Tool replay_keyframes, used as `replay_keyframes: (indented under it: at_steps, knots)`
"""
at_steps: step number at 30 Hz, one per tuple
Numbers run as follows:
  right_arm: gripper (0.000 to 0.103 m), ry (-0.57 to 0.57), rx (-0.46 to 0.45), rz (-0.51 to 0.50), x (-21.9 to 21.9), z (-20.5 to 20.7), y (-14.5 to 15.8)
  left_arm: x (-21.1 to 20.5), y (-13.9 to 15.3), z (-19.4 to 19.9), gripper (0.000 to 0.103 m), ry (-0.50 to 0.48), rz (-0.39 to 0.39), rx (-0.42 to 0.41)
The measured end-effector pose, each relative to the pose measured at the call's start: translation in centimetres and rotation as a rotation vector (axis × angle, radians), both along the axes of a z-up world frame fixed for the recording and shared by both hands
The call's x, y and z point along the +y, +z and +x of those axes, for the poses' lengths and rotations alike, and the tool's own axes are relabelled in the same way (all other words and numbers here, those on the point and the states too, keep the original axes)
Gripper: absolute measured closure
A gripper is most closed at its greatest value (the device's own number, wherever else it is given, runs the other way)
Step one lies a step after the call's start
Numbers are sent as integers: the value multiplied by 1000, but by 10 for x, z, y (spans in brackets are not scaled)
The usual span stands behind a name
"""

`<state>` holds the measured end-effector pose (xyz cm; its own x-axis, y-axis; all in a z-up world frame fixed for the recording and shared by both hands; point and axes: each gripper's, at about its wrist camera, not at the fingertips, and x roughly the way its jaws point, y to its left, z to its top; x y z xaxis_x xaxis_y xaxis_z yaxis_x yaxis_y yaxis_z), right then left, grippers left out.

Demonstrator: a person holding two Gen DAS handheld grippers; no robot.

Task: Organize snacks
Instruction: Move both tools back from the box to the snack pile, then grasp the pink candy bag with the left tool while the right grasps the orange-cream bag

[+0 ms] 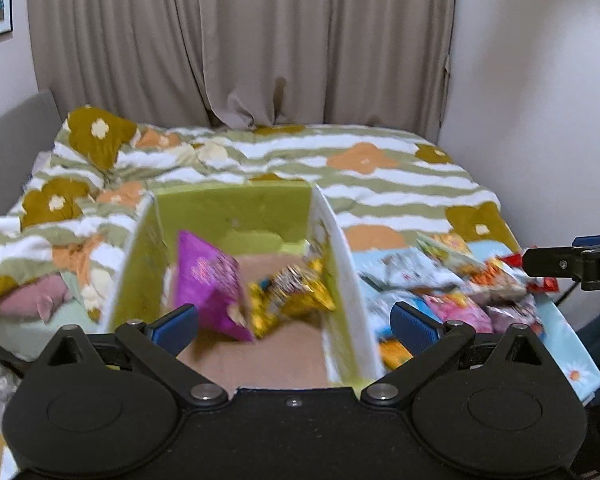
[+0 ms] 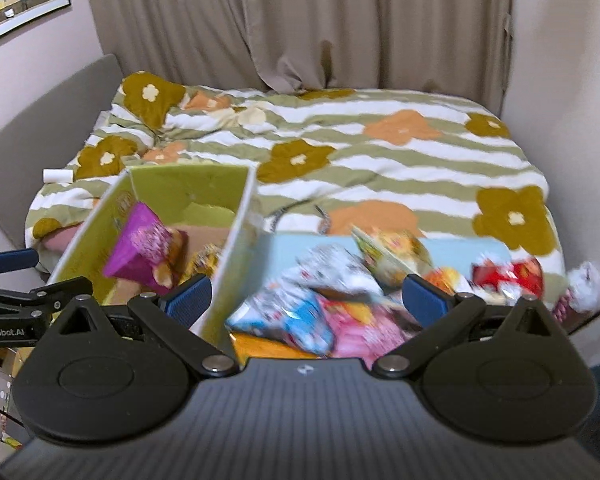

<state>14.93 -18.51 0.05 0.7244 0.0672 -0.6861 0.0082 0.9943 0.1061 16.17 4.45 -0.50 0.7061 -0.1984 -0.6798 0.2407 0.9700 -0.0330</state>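
Observation:
A green cardboard box (image 1: 334,236) stands open on the bed. Inside it a purple snack bag (image 1: 208,280) leans next to a yellow snack bag (image 1: 292,296). My left gripper (image 1: 295,328) hovers open over the box's near end, holding nothing, its left pad close to the purple bag. In the right wrist view, a pile of loose snack packets (image 2: 332,300) lies on a light blue tray (image 2: 460,248) right of the box (image 2: 236,220). My right gripper (image 2: 307,300) hangs open just above that pile. A red packet (image 2: 508,274) lies at the pile's right end.
The box and tray rest on a flower-patterned duvet (image 2: 380,160). Beige curtains (image 1: 260,40) hang behind the bed, a wall runs along its right side, and a grey headboard (image 2: 40,120) along the left. A small white roll (image 2: 58,176) lies near the headboard.

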Motion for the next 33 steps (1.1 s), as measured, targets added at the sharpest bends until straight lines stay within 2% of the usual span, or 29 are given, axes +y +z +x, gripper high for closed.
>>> replay_keyframes:
  at_steps: [12, 23, 33]
  knots:
    - [0, 4, 145, 96, -51, -38, -72, -67, -63, -47, 0, 5, -4, 154]
    - [0, -161, 313, 193, -61, -37, -149, -103, -129, -46, 0, -93, 17, 273]
    - [0, -282, 402, 274, -57, -31, -186, -111, -161, -37, 1, -176, -11, 352]
